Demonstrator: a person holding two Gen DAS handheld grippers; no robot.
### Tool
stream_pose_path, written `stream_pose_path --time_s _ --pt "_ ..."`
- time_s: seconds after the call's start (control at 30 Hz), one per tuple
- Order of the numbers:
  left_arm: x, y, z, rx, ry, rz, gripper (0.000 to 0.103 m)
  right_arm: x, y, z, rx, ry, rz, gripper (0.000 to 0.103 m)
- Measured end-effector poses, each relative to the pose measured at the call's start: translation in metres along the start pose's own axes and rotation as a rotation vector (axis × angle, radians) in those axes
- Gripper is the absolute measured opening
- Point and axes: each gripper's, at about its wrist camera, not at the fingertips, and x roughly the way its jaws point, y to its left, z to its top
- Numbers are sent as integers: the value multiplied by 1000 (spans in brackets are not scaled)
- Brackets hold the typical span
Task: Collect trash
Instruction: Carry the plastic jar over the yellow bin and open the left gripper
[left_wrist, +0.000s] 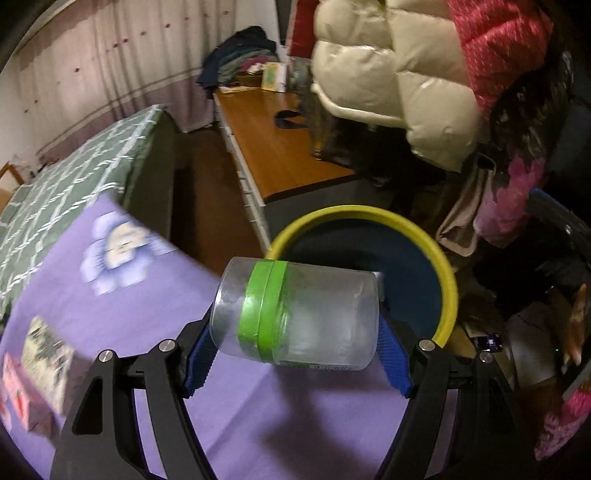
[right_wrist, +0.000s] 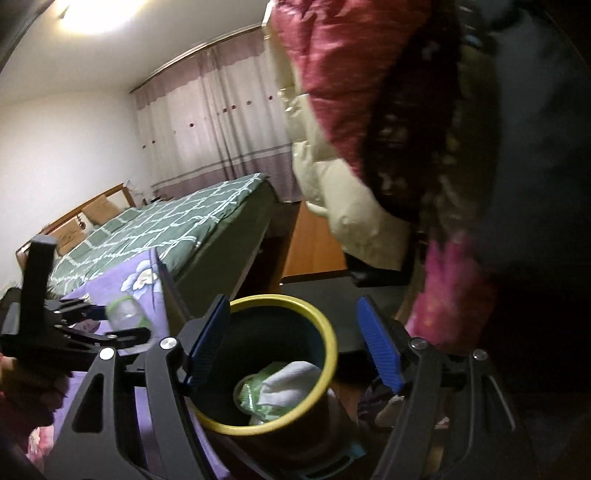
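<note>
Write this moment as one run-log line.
left gripper: shut on clear plastic bottle | right gripper: open, empty | yellow-rimmed bin: holds trash

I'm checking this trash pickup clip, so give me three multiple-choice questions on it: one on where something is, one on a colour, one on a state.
1. Where is the white wad?
A. on the bed
B. inside the bin
C. on the desk

2. What colour is the bin's rim?
A. yellow
B. red
C. white

3. What are the left tongs doing?
A. hanging empty
B. gripping a book
C. gripping a clear bottle

Answers:
B, the white wad lies at the bottom of the bin.
A, the rim is yellow around a dark inside.
C, the left tongs clamp the clear bottle, which has a green band.
</note>
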Motion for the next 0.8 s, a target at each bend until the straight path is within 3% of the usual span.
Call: stream_pose_path --time_s 0.23,0.27,0.3,0.37,0.57,0.8 --pt "40 -34 23 25 26 -38 75 -6 -6 1 5 -13 -12 69" --pt "44 -36 25 27 28 -37 77 -4 -3 1 5 -15 -14 69" --pt "47 -38 26 27 26 -33 87 -4 -2 1 6 -16 -18 69" --pt "45 -37 27 15 8 -29 90 -4 -1 2 5 -17 -20 70" --pt "1 -10 12 -47 -75 4 90 1 7 1 -4 2 -2 71" --pt "-71 59 -46 -190 -177 121 93 13 27 -1 -36 40 39 71"
